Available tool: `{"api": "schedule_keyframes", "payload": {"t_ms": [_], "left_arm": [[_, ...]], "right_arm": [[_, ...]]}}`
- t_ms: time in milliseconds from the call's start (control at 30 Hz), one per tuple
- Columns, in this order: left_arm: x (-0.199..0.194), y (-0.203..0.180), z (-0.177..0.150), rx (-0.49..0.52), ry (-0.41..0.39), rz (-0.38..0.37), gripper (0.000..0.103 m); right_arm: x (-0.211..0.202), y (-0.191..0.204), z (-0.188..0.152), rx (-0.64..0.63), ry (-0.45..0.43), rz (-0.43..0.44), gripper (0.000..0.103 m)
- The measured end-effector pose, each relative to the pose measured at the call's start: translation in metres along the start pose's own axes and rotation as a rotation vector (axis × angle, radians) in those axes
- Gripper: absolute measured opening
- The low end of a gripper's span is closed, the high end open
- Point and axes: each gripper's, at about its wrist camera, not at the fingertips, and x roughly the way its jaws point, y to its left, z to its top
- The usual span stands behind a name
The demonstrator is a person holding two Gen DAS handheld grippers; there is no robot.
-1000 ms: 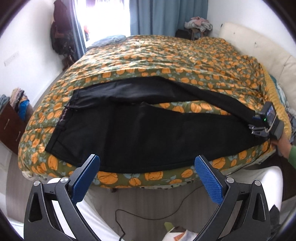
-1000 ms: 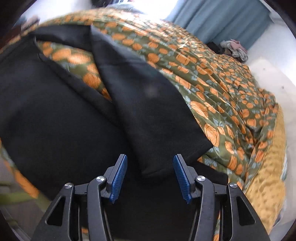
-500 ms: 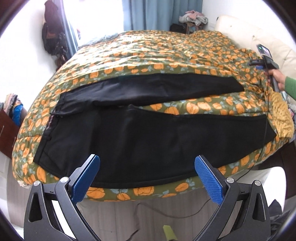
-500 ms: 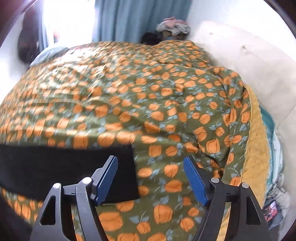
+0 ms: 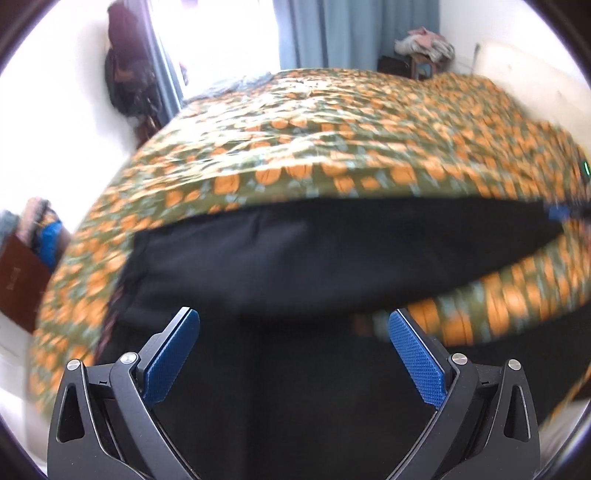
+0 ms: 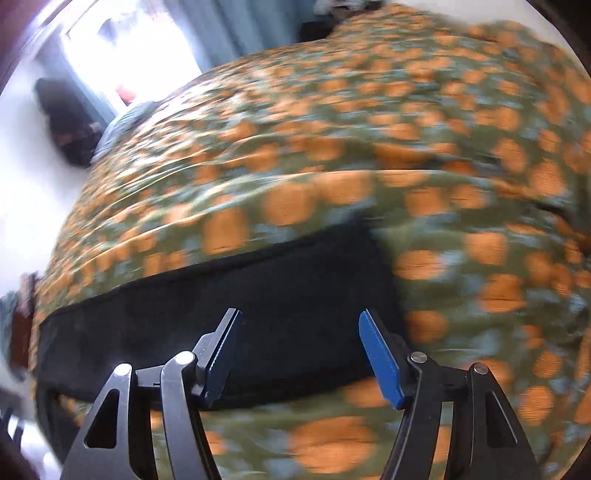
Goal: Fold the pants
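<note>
Black pants (image 5: 332,258) lie spread across a bed quilt (image 5: 332,147) printed with orange pumpkins; the waist is at the left and the legs run right. My left gripper (image 5: 293,315) hangs open over the near leg, close to the seat, with nothing between its blue pads. At the right edge of the left wrist view a blue pad of the right gripper (image 5: 559,213) shows by the far leg's end. In the right wrist view the far leg's hem (image 6: 332,295) lies just beyond my right gripper (image 6: 300,314). Its jaws are closing but stand apart, and the pads press on nothing.
A bright window and blue curtains (image 5: 351,33) stand behind the bed. A heap of clothes (image 5: 424,40) sits on a stand at the back right. A dark bag (image 5: 129,81) hangs at the left, above a brown drawer unit (image 5: 18,273). White padding (image 5: 535,74) borders the bed's right side.
My left gripper came in from off the bed's edge to over the pants. The right gripper let the far leg lie flat, then rolled and swung back over its hem.
</note>
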Motion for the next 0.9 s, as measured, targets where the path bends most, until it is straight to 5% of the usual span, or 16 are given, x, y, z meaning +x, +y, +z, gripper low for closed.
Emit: {"api": "schedule_keyframes", "payload": {"t_ms": [133,233,300,333,367,400,433,533,633,767,800,900], "left_arm": [[0.111,-0.001,0.047,-0.047,0.141,0.024,0.102],[0.187,-0.023,0.045,0.008,0.316,0.061,0.103],[0.203,-0.031,0.046,0.039,0.307,0.112,0.103],[0.2,-0.032,0.05,0.04,0.299,0.118,0.103],[0.19,-0.031,0.055,0.04,0.283,0.109,0.102],[0.181,-0.029,0.059,0.043,0.263,0.1,0.102],[0.171,-0.026,0.062,0.046,0.233,0.094,0.102],[0.148,-0.005,0.061,0.06,0.164,0.109,0.102],[0.158,0.016,0.041,0.092,0.201,0.15,0.102],[0.155,0.045,0.009,0.072,0.217,0.147,0.103],[0.151,0.05,0.008,0.057,0.214,0.147,0.103],[0.143,0.06,0.008,0.031,0.205,0.178,0.102]], "right_arm": [[0.036,0.115,-0.019,-0.131,0.111,0.283,0.067],[0.08,0.212,-0.044,-0.198,0.235,0.475,0.067],[0.121,0.268,-0.06,-0.267,0.342,0.463,0.068],[0.15,0.296,-0.069,-0.344,0.383,0.348,0.071],[0.165,0.312,-0.07,-0.391,0.37,0.268,0.076],[0.174,0.326,-0.063,-0.392,0.305,0.239,0.091],[0.175,0.331,-0.054,-0.359,0.266,0.248,0.094],[0.168,0.32,-0.026,-0.168,0.266,0.34,0.094],[0.134,0.282,-0.024,-0.094,0.267,0.48,0.094],[0.119,0.187,-0.042,-0.213,0.323,0.217,0.087],[0.114,0.148,-0.043,-0.204,0.315,0.156,0.072],[0.081,0.029,-0.039,-0.087,0.219,0.047,0.0]]}}
